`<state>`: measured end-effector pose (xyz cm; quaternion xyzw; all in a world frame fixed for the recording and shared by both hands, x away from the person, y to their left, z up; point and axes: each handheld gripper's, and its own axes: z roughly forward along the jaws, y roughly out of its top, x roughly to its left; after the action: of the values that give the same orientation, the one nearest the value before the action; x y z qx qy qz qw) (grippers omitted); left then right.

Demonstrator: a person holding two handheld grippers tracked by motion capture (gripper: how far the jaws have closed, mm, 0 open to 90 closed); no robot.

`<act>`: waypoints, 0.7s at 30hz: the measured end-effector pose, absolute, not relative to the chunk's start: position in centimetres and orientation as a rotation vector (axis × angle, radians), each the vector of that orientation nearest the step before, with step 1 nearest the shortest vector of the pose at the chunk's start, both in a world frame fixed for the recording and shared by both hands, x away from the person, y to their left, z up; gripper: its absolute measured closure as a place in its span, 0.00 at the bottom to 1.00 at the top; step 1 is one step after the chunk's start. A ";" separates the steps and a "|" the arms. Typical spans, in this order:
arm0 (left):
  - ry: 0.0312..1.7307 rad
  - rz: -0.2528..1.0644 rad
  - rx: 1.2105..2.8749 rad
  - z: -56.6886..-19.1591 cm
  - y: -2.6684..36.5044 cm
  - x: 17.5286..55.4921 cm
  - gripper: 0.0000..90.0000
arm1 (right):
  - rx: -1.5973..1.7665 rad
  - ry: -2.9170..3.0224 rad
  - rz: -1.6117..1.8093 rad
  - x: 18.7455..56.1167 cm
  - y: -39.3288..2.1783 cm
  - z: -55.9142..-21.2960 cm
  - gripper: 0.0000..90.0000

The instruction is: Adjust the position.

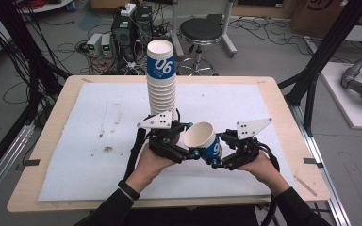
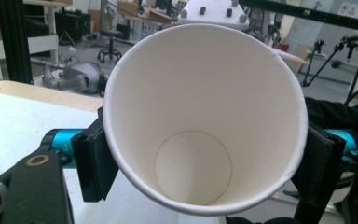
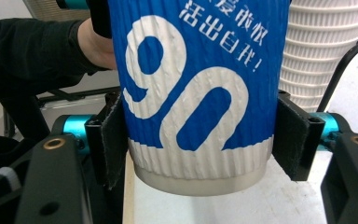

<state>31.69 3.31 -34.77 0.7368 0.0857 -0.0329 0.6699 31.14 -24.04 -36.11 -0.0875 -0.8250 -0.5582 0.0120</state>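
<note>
Single paper cup (image 1: 204, 140) pinched sideways between right gripper (image 1: 215, 149) jaws near its base, beside cup stack (image 1: 162, 84) (stack upright on table (image 1: 52, 132)). Left gripper (image 1: 181, 146) jaws squeezing its rim. Next: probably release one grip, set cup down.

Both forearms reach in over the near table edge, dark sleeves, a black band on the left wrist. Left gripper (image 1: 181, 141) and right gripper (image 1: 217, 150) sit close together, angled inward toward each other. Each pair of jaws presses on the sides of one paper cup (image 1: 202, 138) between them.
</note>
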 end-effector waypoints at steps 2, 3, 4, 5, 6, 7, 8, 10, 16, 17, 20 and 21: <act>0.183 -0.058 1.701 -34.5 3.2 31.6 0.25 | -0.269 -2.589 -1.717 31.1 -24.0 -36.1 0.30; 0.174 -0.045 1.729 -34.4 3.2 31.5 0.25 | -0.266 -2.602 -1.688 31.1 -23.9 -36.1 0.27; 0.165 -0.025 1.763 -34.2 3.1 31.4 0.26 | -0.261 -2.627 -1.665 31.0 -23.8 -36.1 0.26; 0.154 -0.004 1.805 -34.0 3.0 31.3 0.26 | -0.252 -2.658 -1.646 30.9 -23.7 -36.2 0.26; 0.151 0.001 1.825 -33.9 2.9 31.3 0.26 | -0.243 -2.689 -1.617 30.8 -23.5 -36.2 0.25; 0.151 0.001 1.841 -33.8 2.8 31.2 0.26 | -0.247 -2.703 -1.596 30.7 -23.3 -36.3 0.25; 0.137 0.014 1.878 -33.6 2.7 31.2 0.26 | -0.249 -2.707 -1.592 30.7 -23.1 -36.4 0.25; 0.129 0.028 1.912 -33.4 2.6 31.0 0.26 | -0.251 -2.714 -1.575 30.7 -22.8 -36.7 0.25; 0.134 0.025 1.871 -33.0 2.6 30.7 0.24 | -0.265 -2.693 -1.602 30.6 -22.3 -37.4 0.33; 0.137 0.020 1.840 -33.1 2.6 30.7 0.23 | -0.265 -2.661 -1.634 30.6 -22.3 -37.4 0.34; 0.152 -0.007 1.769 -33.3 2.6 30.8 0.19 | -0.265 -2.602 -1.691 30.6 -22.3 -37.5 0.34; 0.158 -0.021 1.749 -33.4 2.6 30.8 0.19 | -0.266 -2.591 -1.700 30.7 -22.4 -37.5 0.34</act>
<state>30.82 2.63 -33.40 0.7664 0.0694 -0.0094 0.6385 30.66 -22.36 -37.48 -0.0854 -0.8329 -0.5465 0.0156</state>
